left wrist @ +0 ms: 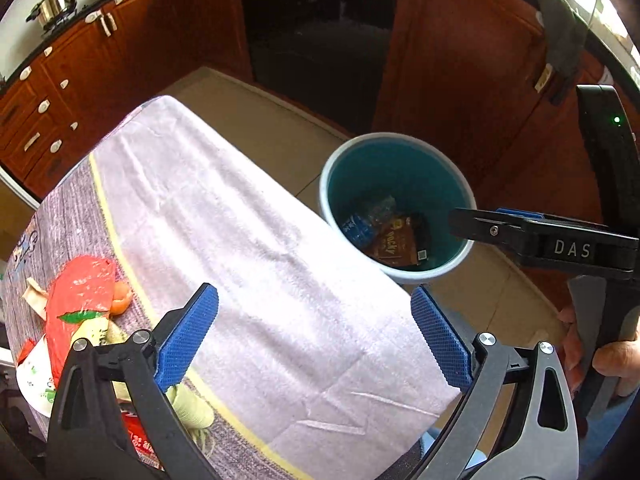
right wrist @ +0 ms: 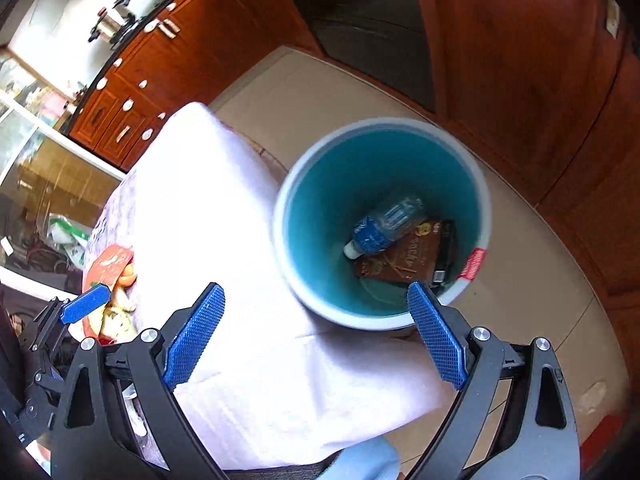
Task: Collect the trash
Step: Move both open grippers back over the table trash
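My left gripper (left wrist: pixel 314 320) hangs open over the white towel (left wrist: pixel 260 240) that covers the table, with nothing between its blue pads. Trash lies at the table's left end: a red packet (left wrist: pixel 80 296), an orange peel (left wrist: pixel 120 298) and yellowish scraps (left wrist: pixel 188 408). On the floor beside the table stands a teal bin (left wrist: pixel 400 168) holding a water bottle (right wrist: pixel 384 226) and a brown snack box (right wrist: pixel 408 256). My right gripper (right wrist: pixel 316 312) is open and empty above the towel's edge, next to the bin (right wrist: pixel 360 160). Seen from the left wrist, its fingers (left wrist: pixel 492 228) reach over the bin's rim.
Brown wooden cabinets (left wrist: pixel 80 80) and a black oven (left wrist: pixel 320 40) ring the tiled floor (left wrist: pixel 260 120). A steel pot (left wrist: pixel 56 2) and a pan sit on the stove. A person's hand (left wrist: pixel 612 360) grips the right gripper's handle. A grey cloth (left wrist: pixel 564 36) hangs from the counter.
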{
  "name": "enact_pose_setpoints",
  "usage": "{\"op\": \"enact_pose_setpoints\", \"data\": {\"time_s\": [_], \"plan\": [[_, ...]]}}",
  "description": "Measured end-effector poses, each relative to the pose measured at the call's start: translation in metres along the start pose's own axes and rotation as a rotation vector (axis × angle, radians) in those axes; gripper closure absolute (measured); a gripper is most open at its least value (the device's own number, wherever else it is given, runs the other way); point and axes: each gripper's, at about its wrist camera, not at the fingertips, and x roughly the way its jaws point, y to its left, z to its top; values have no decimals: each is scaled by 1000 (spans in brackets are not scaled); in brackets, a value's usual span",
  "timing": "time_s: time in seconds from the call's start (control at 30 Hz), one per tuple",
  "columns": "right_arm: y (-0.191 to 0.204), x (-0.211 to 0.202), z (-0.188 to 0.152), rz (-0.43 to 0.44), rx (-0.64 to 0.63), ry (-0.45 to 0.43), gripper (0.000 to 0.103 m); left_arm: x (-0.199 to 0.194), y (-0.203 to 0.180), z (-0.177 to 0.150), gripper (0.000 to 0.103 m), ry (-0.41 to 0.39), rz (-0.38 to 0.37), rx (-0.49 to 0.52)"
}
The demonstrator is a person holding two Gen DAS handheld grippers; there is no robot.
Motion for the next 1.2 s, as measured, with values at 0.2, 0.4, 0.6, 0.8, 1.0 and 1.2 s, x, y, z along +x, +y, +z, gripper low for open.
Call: {"op": "enact_pose_setpoints", "data": {"time_s": [0.2, 0.4, 0.6, 0.8, 1.0, 1.2], "plan": [[53, -2, -13, 27, -87, 10, 10, -24, 53, -26, 5, -19, 51, -80], [121, 6, -33, 81, -209, 48, 10, -56, 121, -70, 5, -27, 110, -181], [186, 18, -63, 113, -351, 111, 10, -83, 184, -119, 4, -33, 193, -264], [224, 24, -86, 114, -426, 140, 10, -77, 206, -178, 4, 26, 200, -306], [258, 37, -106, 116, -491, 183, 10, -51, 206, -218, 4, 98, 119, -298], [281, 54, -121, 123, -525, 232, 10, -33, 206, -219, 4, 89, 22, -321]]}}
